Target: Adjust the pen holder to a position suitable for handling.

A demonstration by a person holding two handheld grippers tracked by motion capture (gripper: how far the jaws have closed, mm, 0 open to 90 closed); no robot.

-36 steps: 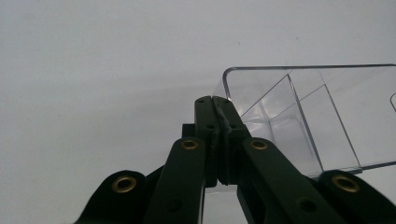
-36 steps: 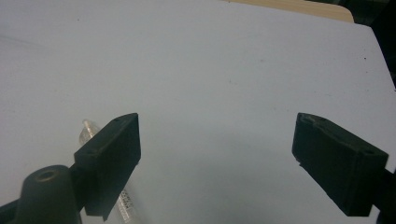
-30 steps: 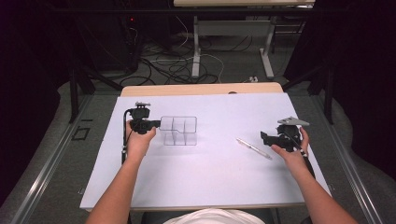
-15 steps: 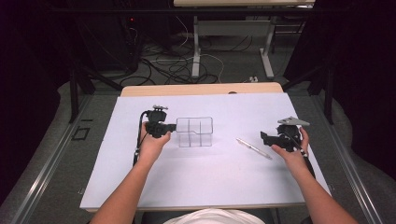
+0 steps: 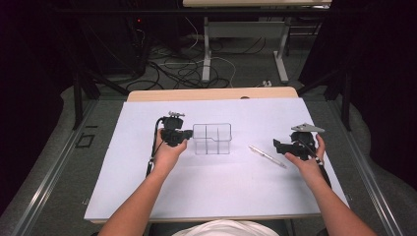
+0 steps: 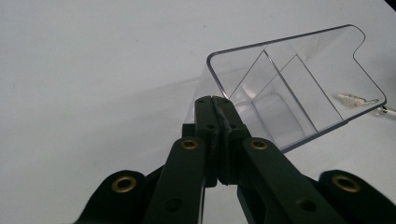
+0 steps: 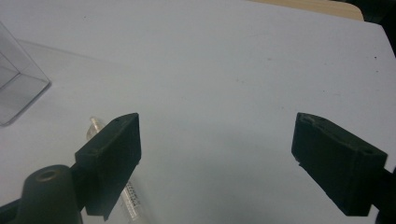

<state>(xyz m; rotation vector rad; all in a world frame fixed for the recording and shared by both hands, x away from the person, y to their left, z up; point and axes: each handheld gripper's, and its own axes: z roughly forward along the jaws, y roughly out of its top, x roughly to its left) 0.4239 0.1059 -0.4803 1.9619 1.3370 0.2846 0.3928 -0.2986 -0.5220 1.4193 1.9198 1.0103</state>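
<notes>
Although the clear plastic organiser point(image 5: 212, 138) looked rigid, its thin transparent walls suggested a light, slick thing that would skate over the white table cover point(image 5: 211, 191) and could crack under a hard squeeze. It stood upright near the middle of the table, and the left gripper point(image 5: 185, 134) had its jaws pinched together on the organiser's near-left wall, which the left gripper view showed running between the pads. That top edge of an outer wall seemed the soundest hold, since the inner dividers looked thinner. The right gripper point(image 5: 276, 144) rested at the table's right side with its jaws spread and nothing between them, just beside a slim pen point(image 5: 267, 157) that lay flat, apart from the organiser
</notes>
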